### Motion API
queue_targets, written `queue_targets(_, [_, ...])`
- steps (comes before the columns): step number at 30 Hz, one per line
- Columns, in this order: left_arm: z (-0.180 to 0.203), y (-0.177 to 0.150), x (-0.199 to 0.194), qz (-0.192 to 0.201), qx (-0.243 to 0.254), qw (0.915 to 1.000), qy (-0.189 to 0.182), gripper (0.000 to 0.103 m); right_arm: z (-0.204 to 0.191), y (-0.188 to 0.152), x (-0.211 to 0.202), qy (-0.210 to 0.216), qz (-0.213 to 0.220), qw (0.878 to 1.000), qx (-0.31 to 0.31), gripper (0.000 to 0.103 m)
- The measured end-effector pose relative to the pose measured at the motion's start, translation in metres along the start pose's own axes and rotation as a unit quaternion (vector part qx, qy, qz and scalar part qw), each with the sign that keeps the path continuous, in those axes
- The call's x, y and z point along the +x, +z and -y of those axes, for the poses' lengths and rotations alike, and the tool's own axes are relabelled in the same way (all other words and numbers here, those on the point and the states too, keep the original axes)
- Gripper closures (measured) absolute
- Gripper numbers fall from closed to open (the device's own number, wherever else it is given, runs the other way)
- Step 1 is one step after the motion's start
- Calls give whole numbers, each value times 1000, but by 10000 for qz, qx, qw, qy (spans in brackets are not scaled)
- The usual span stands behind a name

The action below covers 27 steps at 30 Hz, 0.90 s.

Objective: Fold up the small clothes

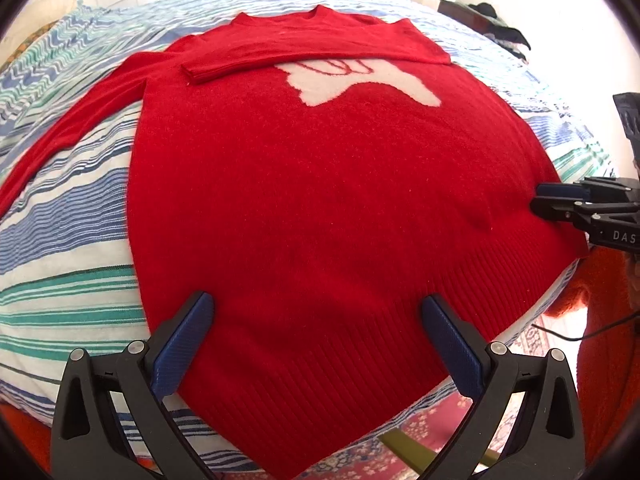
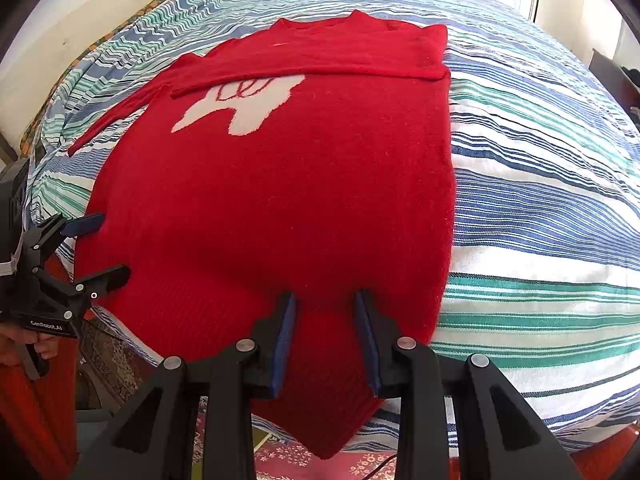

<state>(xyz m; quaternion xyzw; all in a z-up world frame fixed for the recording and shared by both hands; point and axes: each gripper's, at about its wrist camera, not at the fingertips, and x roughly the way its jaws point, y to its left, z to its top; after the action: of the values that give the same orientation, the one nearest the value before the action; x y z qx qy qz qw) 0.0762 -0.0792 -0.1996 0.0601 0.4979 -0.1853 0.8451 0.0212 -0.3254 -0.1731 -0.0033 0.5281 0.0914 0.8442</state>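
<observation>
A red knit sweater (image 1: 320,184) with a white motif lies flat on the striped bed, collar far, ribbed hem near me. One sleeve is folded across the chest; the other sleeve (image 1: 68,128) stretches out to the left. My left gripper (image 1: 316,312) is open wide, its jaws straddling the hem near the left corner. My right gripper (image 2: 325,312) is open, its jaws a little apart over the hem near the right corner. The sweater also fills the right wrist view (image 2: 280,200). Each gripper shows in the other's view: the right (image 1: 538,198) and the left (image 2: 110,246).
The bed has a blue, green and white striped cover (image 2: 540,200). A patterned red rug (image 1: 420,436) lies on the floor below the bed edge. Dark clothes (image 1: 500,24) sit at the far right. The person's orange sleeve (image 1: 600,320) is at the right.
</observation>
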Motion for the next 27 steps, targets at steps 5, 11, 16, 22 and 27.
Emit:
queue_targets(5, [-3,-4,-3,-94,-37,9999,-62,1,-2,1,1,-86,-13,10000,-40,71])
queue_targets(11, [-2,-7,-5,-227,-19,9997,-40,1,-2,3,1,-67,-68,10000,6,71])
queue_targets(16, [-2,-9,-5,-248,-19,9997,-5,1,-4,3,3,-110,-91,9999,-13,71])
queue_targets(22, [-2,-11,-5,-257,23,9997,45,1,-5,2,3,-127,-52,9999,-31,71])
queue_targets(27, [-2,-11,-5,-254,39,9997,55,1,-5,2,3,-129,-59,9999,-24,71])
